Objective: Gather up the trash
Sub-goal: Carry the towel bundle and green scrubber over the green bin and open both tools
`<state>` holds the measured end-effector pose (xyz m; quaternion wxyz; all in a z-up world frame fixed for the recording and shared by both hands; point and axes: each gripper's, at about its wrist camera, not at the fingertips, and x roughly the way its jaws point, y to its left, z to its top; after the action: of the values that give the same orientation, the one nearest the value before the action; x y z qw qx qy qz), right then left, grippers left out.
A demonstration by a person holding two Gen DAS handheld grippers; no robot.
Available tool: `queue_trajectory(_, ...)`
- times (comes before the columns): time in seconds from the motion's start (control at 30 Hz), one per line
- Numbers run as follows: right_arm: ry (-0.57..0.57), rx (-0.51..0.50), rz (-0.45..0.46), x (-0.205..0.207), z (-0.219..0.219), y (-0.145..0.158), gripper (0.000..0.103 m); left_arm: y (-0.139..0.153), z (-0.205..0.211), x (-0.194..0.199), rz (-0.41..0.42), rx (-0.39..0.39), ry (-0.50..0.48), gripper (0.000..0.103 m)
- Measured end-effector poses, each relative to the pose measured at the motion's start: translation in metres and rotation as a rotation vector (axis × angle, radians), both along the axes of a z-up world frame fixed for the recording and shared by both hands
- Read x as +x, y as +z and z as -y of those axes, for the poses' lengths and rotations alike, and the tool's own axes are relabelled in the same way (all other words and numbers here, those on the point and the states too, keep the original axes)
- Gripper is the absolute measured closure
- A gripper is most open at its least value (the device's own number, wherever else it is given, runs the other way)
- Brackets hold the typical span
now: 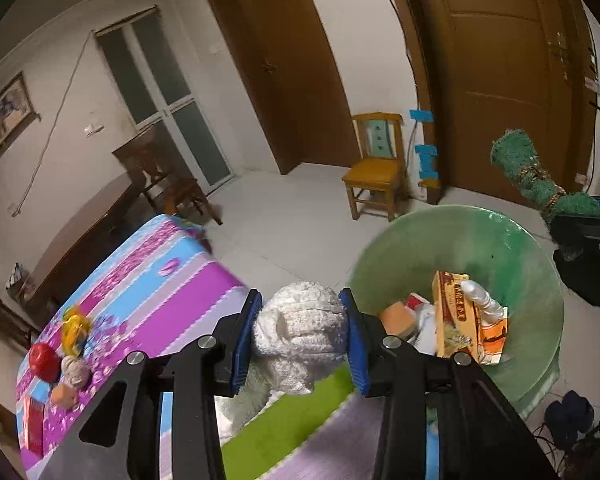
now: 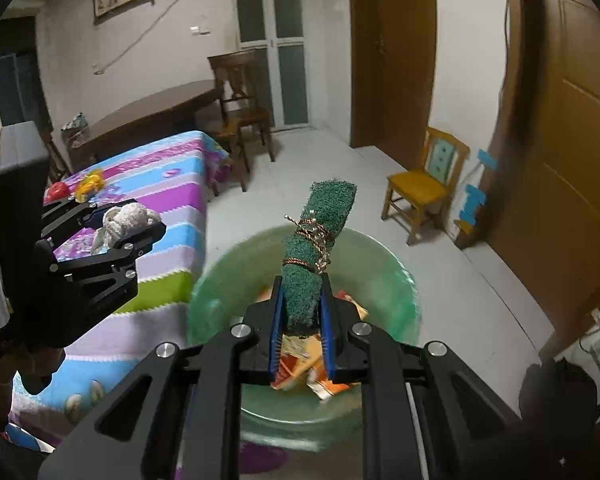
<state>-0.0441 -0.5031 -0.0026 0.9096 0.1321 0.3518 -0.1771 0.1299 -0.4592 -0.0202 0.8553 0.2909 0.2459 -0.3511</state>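
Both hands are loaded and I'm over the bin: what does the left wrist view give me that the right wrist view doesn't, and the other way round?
Left wrist only: the left tongs shut on the white crumpled wad seen head-on, plus the orange block and grey wad beside the red ball.

Right wrist only: the right tongs gripping the base of the green rolled pad, right above the bin.

Both: green bin with a box and wrappers inside, striped table cover, yellow wrapper, yellow chair, brown doors.
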Motion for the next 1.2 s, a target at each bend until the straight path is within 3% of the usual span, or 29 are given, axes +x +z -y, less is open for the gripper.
queue_trajectory(0.2,-0.010,0.011,-0.018,-0.007,0.010,-0.009,0.088,-0.017,0.032,-0.008,-0.034,0.034,-0.066,0.062)
queue_trajectory(0.6,-0.008,0.029,-0.028,-0.003,0.020,-0.017,0.088,-0.037,0.049,-0.007,-0.079,0.055,-0.113,0.062)
queue_trajectory(0.63,-0.002,0.034,-0.027,-0.002,0.022,-0.018,0.085,-0.037,0.050,-0.007,-0.084,0.054,-0.119,0.062)
queue_trajectory(0.7,-0.005,0.036,-0.027,-0.001,0.024,-0.021,0.078,-0.039,0.051,-0.006,-0.091,0.059,-0.142,0.058)
queue_trajectory(0.73,-0.015,0.035,-0.030,-0.002,0.025,-0.021,0.069,-0.041,0.052,-0.006,-0.085,0.069,-0.141,0.042)
queue_trajectory(0.77,-0.019,0.037,-0.029,-0.003,0.026,-0.022,0.069,-0.042,0.050,-0.007,-0.074,0.068,-0.138,0.029)
queue_trajectory(1.2,-0.049,0.050,-0.026,-0.013,0.025,-0.021,0.069,-0.042,0.036,-0.008,-0.073,0.042,-0.153,0.029)
